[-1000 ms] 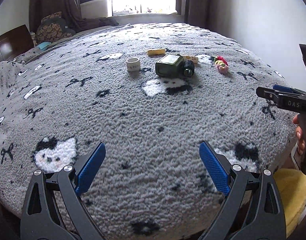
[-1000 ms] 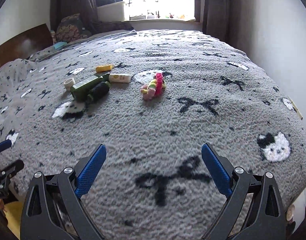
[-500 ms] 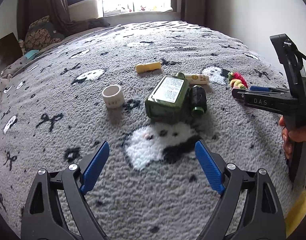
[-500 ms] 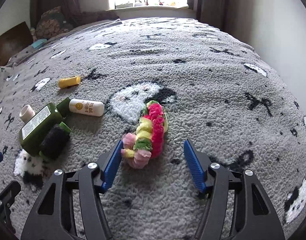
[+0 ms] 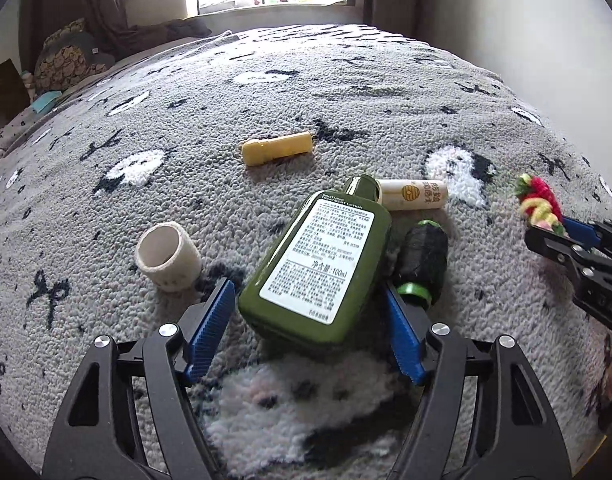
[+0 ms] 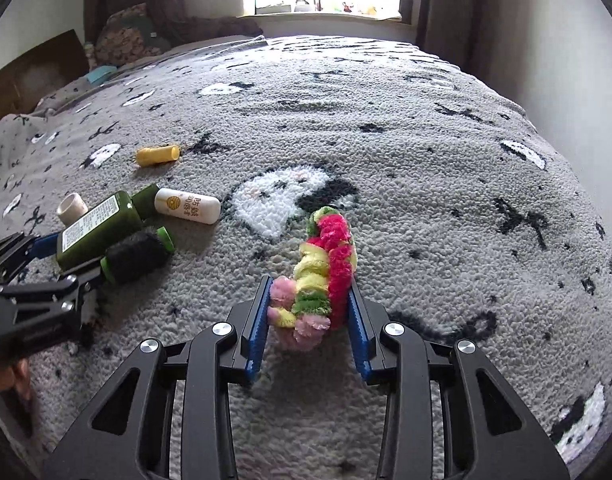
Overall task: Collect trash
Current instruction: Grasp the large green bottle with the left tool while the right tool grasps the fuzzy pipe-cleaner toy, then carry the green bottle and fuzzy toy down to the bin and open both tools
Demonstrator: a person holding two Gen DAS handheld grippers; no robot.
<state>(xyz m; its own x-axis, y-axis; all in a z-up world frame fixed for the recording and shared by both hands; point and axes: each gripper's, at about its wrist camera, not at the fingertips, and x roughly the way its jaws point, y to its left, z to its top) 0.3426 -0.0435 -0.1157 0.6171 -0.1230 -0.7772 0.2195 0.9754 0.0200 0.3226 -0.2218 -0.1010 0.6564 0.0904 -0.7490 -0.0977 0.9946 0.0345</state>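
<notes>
A green lotion bottle (image 5: 320,262) lies on the grey patterned blanket (image 5: 346,92), label up. My left gripper (image 5: 308,320) is open with its jaws on either side of the bottle's base. A black roller with green ends (image 5: 422,262) lies against the bottle's right side. My right gripper (image 6: 309,312) is shut on a fluffy multicoloured scrunchie (image 6: 322,276) that rests on the blanket. The bottle (image 6: 100,228) and left gripper (image 6: 38,264) also show in the right wrist view.
A white tape roll (image 5: 168,256), a yellow tube (image 5: 277,149) and a cream tube with a bee logo (image 5: 412,195) lie around the bottle. Pillows (image 5: 66,64) and a window sill (image 5: 266,0) are at the far end. A wall runs along the right.
Both grippers moved forward and down. The left jaws now straddle the green bottle. The right jaws closed from wide open onto the scrunchie.
</notes>
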